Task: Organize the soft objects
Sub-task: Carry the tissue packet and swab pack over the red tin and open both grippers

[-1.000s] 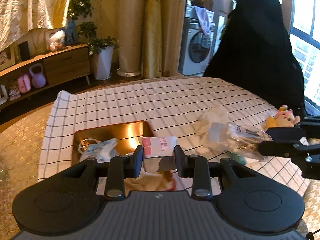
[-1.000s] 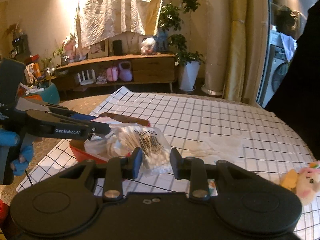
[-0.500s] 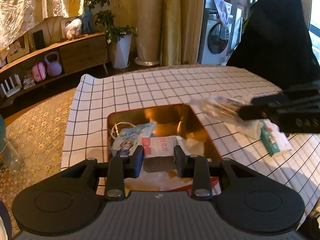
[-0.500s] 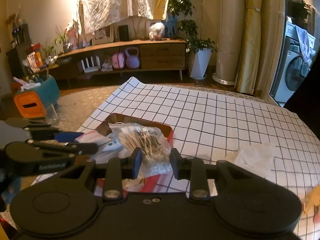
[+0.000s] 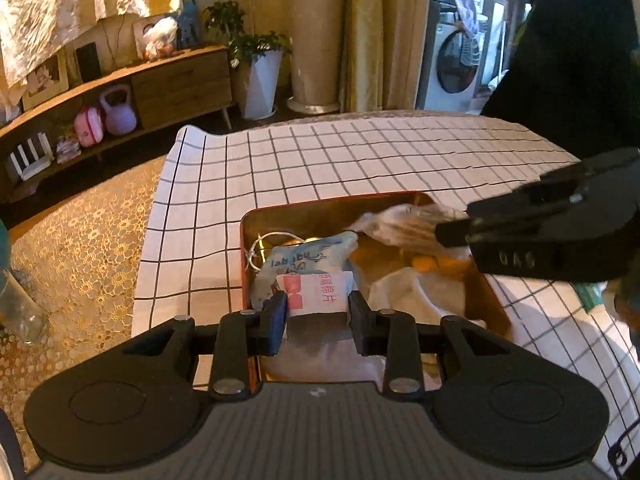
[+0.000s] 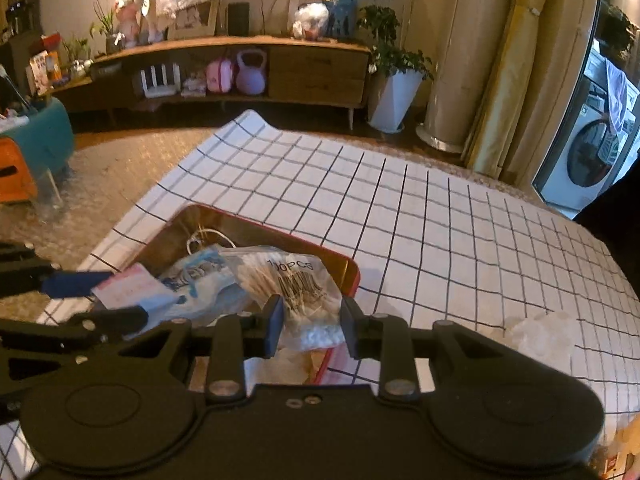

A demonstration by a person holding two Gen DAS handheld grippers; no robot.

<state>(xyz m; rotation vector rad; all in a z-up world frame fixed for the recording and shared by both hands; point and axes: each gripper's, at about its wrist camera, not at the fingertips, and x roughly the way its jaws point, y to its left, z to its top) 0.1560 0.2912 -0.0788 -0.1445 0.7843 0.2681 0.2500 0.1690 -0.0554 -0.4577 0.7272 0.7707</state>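
A red tray with a gold inside [image 5: 496,304] [image 6: 352,276] lies on the checked cloth. My left gripper [image 5: 318,314] is shut on a white packet with red print [image 5: 320,294], held over the tray's near end; the packet also shows in the right wrist view [image 6: 124,286]. My right gripper [image 6: 312,322] is shut on a clear bag of cotton swabs [image 6: 288,284], held over the tray; from the left wrist view it comes in from the right [image 5: 400,226]. A blue-and-white mask packet [image 5: 304,260] and white soft items lie in the tray.
The checked tablecloth [image 6: 440,232] covers the table. A crumpled clear wrapper [image 6: 540,336] lies on it to the right. A green packet [image 5: 588,296] shows past my right gripper. A patterned rug, a sideboard and a potted plant stand beyond the table's far edge.
Both grippers have moved left over the tray. The swab bag, earlier over the cloth to the right, now hangs over the tray's inside. Both grips stay shut.
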